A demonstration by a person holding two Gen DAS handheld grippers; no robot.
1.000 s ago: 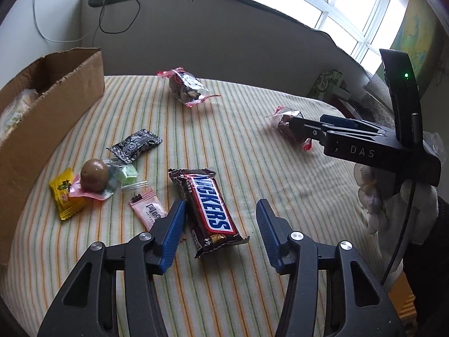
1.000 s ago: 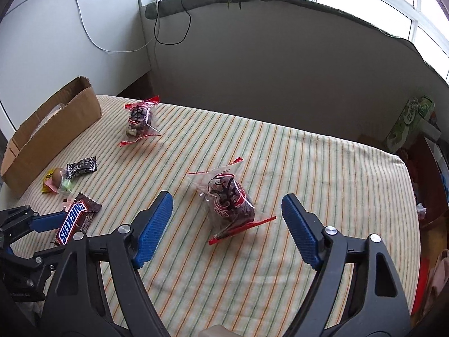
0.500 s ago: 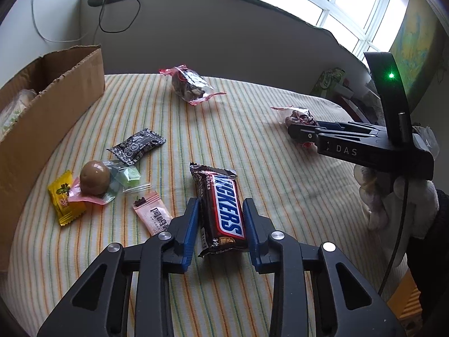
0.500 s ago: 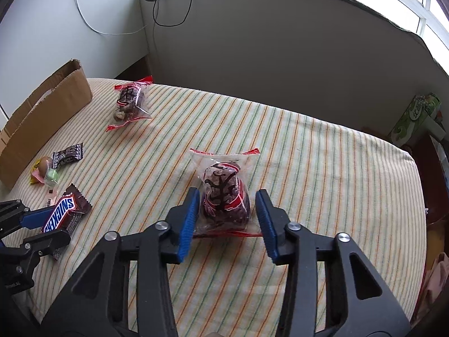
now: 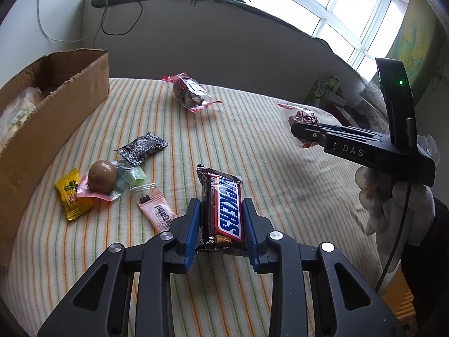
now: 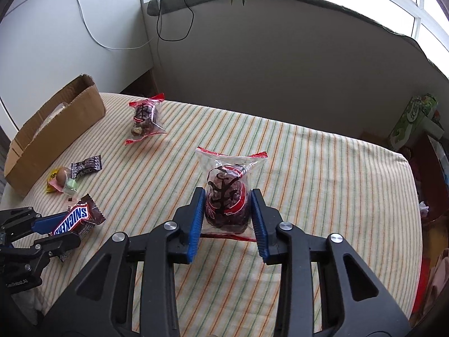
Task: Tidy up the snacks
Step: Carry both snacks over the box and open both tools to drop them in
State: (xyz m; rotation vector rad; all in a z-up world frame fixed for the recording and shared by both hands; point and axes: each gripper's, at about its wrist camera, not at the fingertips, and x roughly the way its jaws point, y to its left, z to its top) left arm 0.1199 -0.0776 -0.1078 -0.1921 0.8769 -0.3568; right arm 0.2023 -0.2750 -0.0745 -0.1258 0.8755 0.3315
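Note:
My left gripper [image 5: 221, 206] is shut on a brown Snickers bar [image 5: 228, 220], held lengthwise between the blue pads just above the striped tablecloth [image 5: 252, 151]. In the right wrist view the bar [image 6: 74, 219] sits in that gripper [image 6: 57, 229] at lower left. My right gripper [image 6: 228, 196] has its jaws closing on a clear red-trimmed bag of dark snacks [image 6: 224, 177]; the pads press both its sides and it stands upright. From the left wrist view, the right gripper [image 5: 301, 134] and its bag [image 5: 301, 116] are at right, held by a gloved hand [image 5: 393, 205].
An open cardboard box [image 5: 50, 112] lies along the table's left edge. A second red-trimmed bag [image 5: 190, 95] rests at the back. Small sweets lie left of the bar: black packet [image 5: 141, 148], brown ball [image 5: 102, 175], yellow packet [image 5: 71, 196], pink packet [image 5: 158, 213].
Both grippers went from wide open to closed: the left on the Snickers bar, the right on the bag. The bag now stands upright between the pads.

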